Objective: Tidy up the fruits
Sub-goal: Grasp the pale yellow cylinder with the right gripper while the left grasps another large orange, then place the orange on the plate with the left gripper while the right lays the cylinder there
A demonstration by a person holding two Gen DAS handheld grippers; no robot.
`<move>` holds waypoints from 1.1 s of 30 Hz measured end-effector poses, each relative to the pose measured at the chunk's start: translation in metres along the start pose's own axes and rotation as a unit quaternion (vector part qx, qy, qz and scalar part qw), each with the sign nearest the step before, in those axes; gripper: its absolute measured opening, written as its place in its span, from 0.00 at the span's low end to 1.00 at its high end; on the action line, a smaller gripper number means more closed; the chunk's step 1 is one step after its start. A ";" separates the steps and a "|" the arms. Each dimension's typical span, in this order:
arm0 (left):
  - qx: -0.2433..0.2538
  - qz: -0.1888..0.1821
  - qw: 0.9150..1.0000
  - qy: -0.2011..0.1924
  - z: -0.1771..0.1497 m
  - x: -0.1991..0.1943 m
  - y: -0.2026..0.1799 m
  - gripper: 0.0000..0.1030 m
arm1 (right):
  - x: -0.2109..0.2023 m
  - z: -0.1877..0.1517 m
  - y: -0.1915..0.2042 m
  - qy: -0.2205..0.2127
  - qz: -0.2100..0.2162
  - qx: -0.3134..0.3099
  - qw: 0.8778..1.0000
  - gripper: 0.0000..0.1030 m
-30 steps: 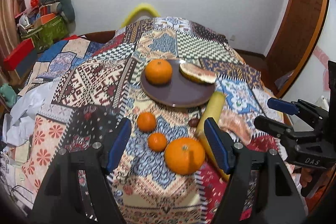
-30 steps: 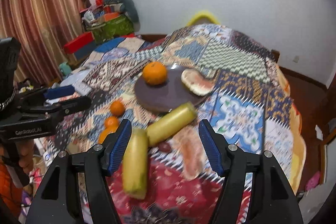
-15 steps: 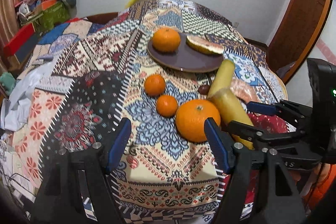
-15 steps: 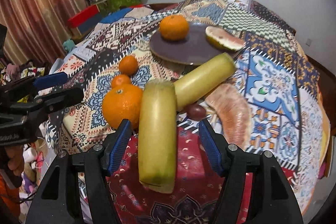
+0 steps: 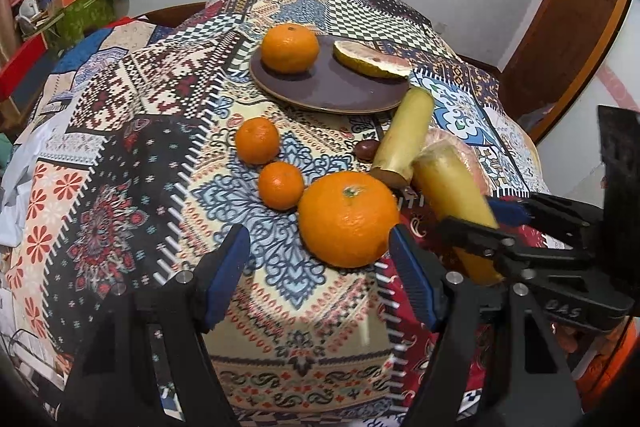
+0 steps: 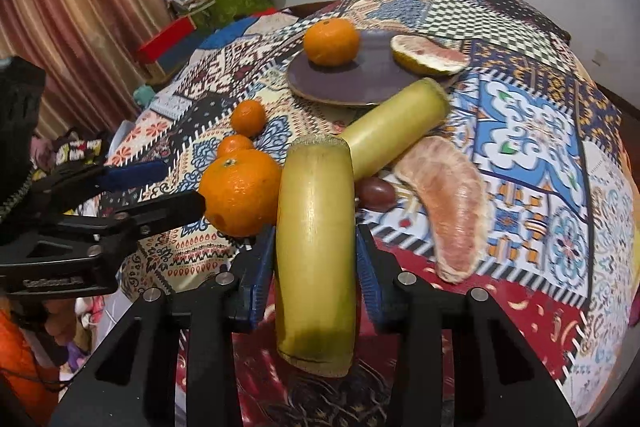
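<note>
The right tongs point(image 6: 316, 267) had just been closing, and their blue pads point(image 6: 256, 279) stood pressed against both flanks of the near sugarcane piece point(image 6: 316, 243), clamped on it. One second earlier those pads stood well apart, with the piece lying between them on the counter point(image 6: 532, 163). The piece pointed away from the camera and lay on the red patch of the patterned cloth. Its far end met the second sugarcane piece point(image 6: 394, 129), which lay aslant toward the brown plate point(image 6: 332, 85).

The left tongs point(image 5: 318, 269) stood apart, as in the earlier frames, gripping nothing. The large orange point(image 5: 348, 219) sat between the pad tips and slightly beyond them, nearer the right-hand pad; whether that pad touched it could not be told. A second earlier the orange appeared smaller and farther ahead of the pads, so both tongs had come lower toward the counter.

Fruit positions were unchanged. Two small oranges point(image 5: 258, 140) point(image 5: 281, 185) lay in a row just beyond the large orange. The plate carried one orange point(image 5: 290, 47) and a pomelo half point(image 5: 370, 59). A peeled pomelo segment point(image 6: 450, 211) and a small dark fruit point(image 6: 376, 193) lay beside the sugarcane.
</note>
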State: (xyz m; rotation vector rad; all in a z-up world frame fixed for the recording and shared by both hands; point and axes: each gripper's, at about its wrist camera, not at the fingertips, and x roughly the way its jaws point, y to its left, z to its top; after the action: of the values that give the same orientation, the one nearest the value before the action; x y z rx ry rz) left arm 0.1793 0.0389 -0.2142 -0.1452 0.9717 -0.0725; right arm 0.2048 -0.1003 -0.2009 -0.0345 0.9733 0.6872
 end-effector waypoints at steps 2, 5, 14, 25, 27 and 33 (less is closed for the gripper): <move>0.001 -0.001 1.000 0.005 0.002 0.006 -0.004 0.70 | -0.008 -0.001 -0.005 -0.010 -0.007 0.002 1.000 0.35; 0.008 0.006 1.000 0.014 0.004 0.018 -0.011 0.70 | -0.019 -0.001 -0.014 -0.022 -0.017 0.008 1.000 0.35; 0.007 0.015 1.000 0.022 0.006 0.038 -0.022 0.70 | -0.031 0.002 -0.033 -0.036 -0.032 0.025 0.999 0.35; 0.010 0.007 1.000 0.005 0.006 0.027 -0.019 0.63 | -0.037 0.010 -0.037 -0.054 -0.025 0.029 0.998 0.35; 0.012 0.004 1.000 -0.002 0.007 0.023 -0.019 0.63 | -0.038 0.014 -0.037 -0.058 -0.023 0.027 0.998 0.35; 0.018 0.005 0.999 -0.036 0.020 0.003 -0.019 0.63 | -0.042 0.028 -0.035 -0.076 -0.018 0.021 0.997 0.35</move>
State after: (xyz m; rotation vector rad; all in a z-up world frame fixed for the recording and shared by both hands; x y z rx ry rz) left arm 0.1982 0.0218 -0.2027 -0.1081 0.8984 -0.0750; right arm 0.2299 -0.1408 -0.1621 0.0370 0.8379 0.6258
